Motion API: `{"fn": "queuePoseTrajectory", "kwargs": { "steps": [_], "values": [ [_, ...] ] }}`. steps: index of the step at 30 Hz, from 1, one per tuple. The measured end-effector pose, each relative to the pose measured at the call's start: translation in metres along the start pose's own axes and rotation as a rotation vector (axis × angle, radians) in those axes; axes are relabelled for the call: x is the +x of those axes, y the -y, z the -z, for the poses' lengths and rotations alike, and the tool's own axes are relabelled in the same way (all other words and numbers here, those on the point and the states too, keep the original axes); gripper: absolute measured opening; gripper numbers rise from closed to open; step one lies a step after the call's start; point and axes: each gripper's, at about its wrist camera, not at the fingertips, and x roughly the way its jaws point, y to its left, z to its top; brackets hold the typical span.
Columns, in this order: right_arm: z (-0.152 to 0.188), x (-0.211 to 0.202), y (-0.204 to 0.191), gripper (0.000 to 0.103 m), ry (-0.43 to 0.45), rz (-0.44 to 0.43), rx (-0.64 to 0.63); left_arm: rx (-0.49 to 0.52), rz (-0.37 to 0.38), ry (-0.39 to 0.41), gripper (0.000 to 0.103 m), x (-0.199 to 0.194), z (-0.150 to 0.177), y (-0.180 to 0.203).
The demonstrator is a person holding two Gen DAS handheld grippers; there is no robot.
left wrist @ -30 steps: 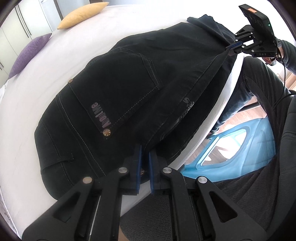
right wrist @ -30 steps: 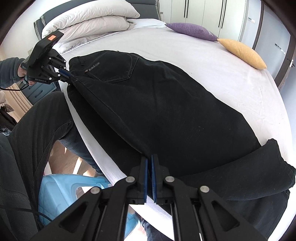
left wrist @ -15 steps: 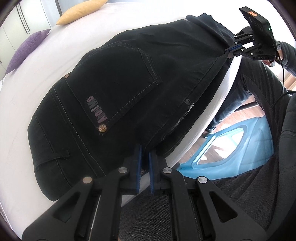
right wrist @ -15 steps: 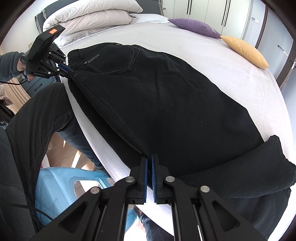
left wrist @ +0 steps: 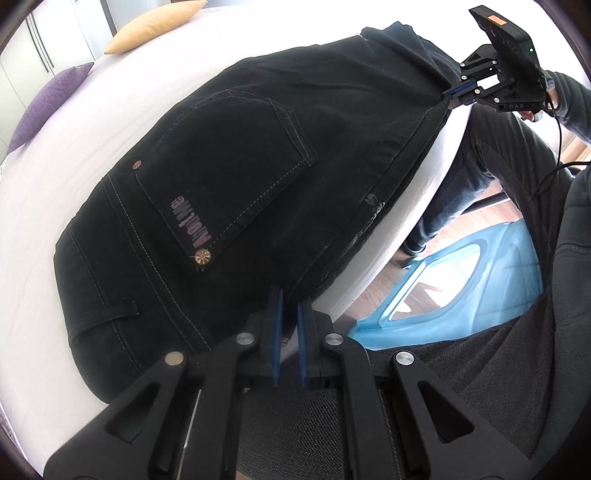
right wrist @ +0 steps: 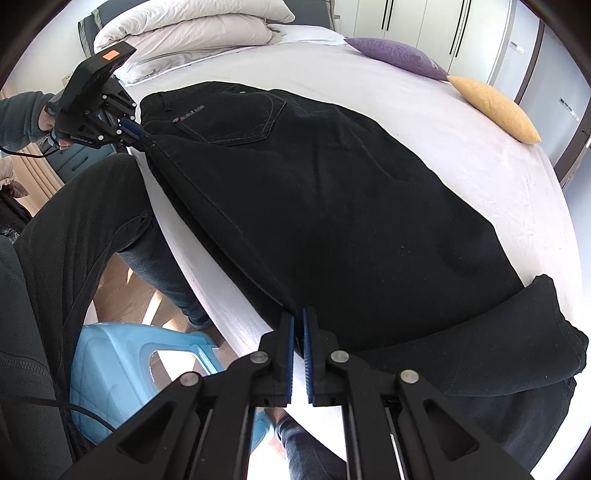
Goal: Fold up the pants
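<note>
Black jeans [left wrist: 258, 147] lie flat on the white bed [left wrist: 33, 229], back pocket up, their long seam edge running along the near side of the mattress. My left gripper [left wrist: 290, 295] is shut on that edge at the waist end, just below the pocket. My right gripper [right wrist: 298, 317] is shut on the same edge further down the leg of the jeans [right wrist: 351, 206], close to where the leg bottoms fold back on themselves. Each gripper shows in the other's view: the left gripper [right wrist: 142, 137] at the waist corner, the right gripper [left wrist: 448, 94] at the leg end. The edge runs taut between them.
A yellow cushion [right wrist: 495, 110] and a purple cushion [right wrist: 395, 57] lie on the far side of the bed, with white pillows [right wrist: 192, 33] stacked at its head. A blue plastic stool [right wrist: 110, 369] stands on the wood floor beside the person's legs [right wrist: 81, 229].
</note>
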Motion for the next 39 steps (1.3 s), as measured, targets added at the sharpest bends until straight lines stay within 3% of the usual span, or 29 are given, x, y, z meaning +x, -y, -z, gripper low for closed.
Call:
{"fn": "queuePoseTrajectory", "kwargs": {
  "steps": [9, 13, 18, 20, 22, 27, 29, 34, 39],
  "values": [
    [0.000, 0.011, -0.005, 0.008, -0.042, 0.015, -0.021, -0.018, -0.014, -0.016, 0.012, 0.016, -0.004, -0.004],
    [0.001, 0.016, -0.005, 0.010, -0.042, 0.011, -0.009, -0.063, -0.063, 0.013, 0.012, 0.017, 0.003, -0.001],
    [0.003, 0.021, -0.009, 0.025, -0.051, -0.015, -0.011, -0.116, -0.200, 0.073, 0.013, 0.007, 0.005, 0.020],
    [0.003, 0.021, -0.012, 0.034, -0.050, -0.023, -0.013, -0.164, -0.218, 0.130, 0.014, -0.005, 0.007, 0.025],
    [0.003, 0.020, -0.012, 0.036, -0.046, -0.031, 0.001, -0.202, -0.224, 0.172, 0.017, -0.014, 0.010, 0.025],
    [0.007, 0.007, -0.003, 0.038, -0.009, -0.078, 0.101, -0.302, -0.187, 0.222, 0.038, -0.024, 0.010, 0.011],
    [0.011, -0.001, 0.004, 0.045, 0.011, -0.091, 0.149, -0.326, -0.185, 0.223, 0.055, -0.022, 0.010, 0.002],
    [0.026, -0.030, 0.032, 0.046, 0.090, -0.148, 0.314, -0.326, -0.176, 0.199, 0.055, -0.020, 0.013, -0.004],
    [0.038, -0.065, 0.087, 0.048, 0.172, -0.076, 0.492, -0.352, -0.173, 0.273, 0.055, -0.035, -0.004, 0.004]
  ]
}}
